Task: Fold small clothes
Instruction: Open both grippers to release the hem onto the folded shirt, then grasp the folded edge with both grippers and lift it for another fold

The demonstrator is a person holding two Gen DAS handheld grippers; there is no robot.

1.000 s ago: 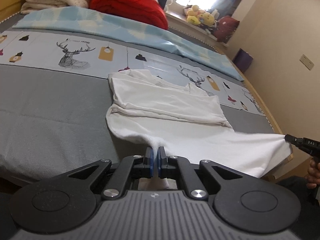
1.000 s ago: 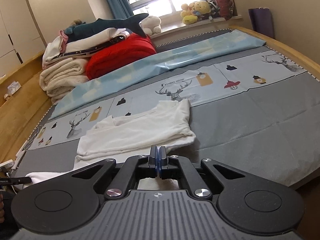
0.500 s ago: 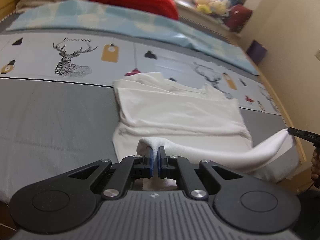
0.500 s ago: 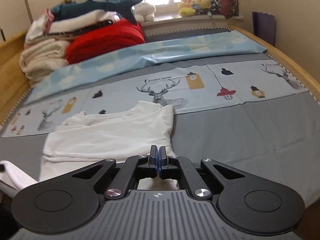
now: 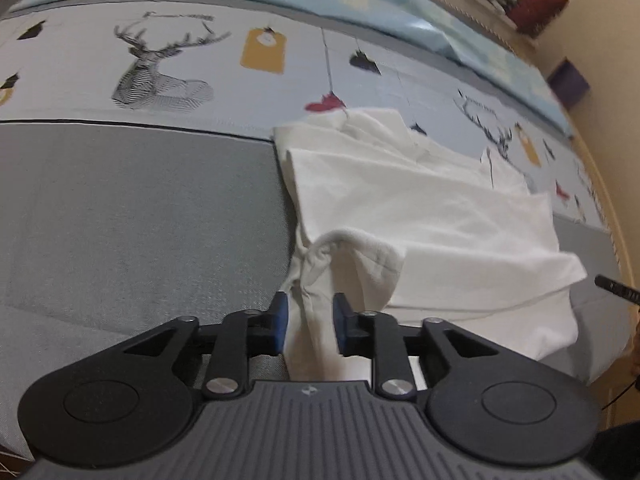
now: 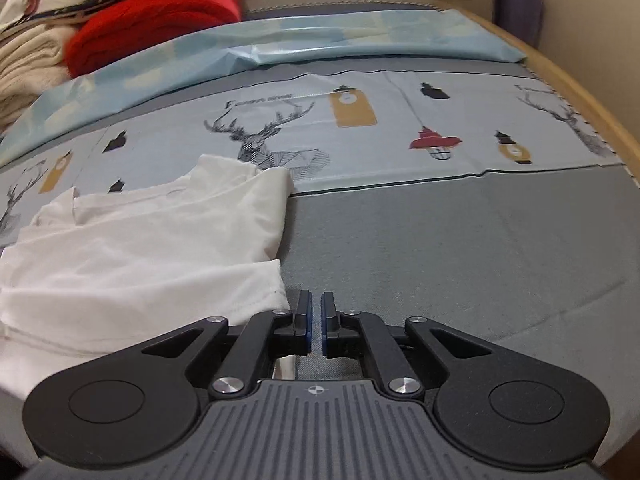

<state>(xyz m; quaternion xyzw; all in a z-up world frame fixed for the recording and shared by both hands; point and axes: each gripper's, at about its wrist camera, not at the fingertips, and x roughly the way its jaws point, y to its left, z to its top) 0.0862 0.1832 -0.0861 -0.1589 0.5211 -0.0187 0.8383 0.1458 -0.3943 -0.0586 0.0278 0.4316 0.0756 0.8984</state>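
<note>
A small white T-shirt (image 5: 420, 208) lies partly folded on the grey bed cover, its lower hem turned up over the body. My left gripper (image 5: 308, 312) is open, with a loose bunch of the hem between its blue pads (image 5: 280, 316). In the right wrist view the shirt (image 6: 152, 248) lies at the left. My right gripper (image 6: 316, 316) stands just right of the shirt's corner, its jaws slightly apart and empty over the grey cover. The right gripper's tip (image 5: 616, 286) shows at the right edge of the left wrist view.
The bed has a grey cover (image 6: 460, 248) and a pale blue band with deer prints (image 6: 272, 136). A light blue sheet (image 6: 320, 48), a red blanket (image 6: 160, 24) and stacked cream blankets (image 6: 24, 64) lie at the back. The wooden bed edge (image 6: 580, 92) runs along the right.
Both grippers carried the hem forward over the shirt and opened, letting it go. The right gripper now sits beside the shirt's corner instead of on it.
</note>
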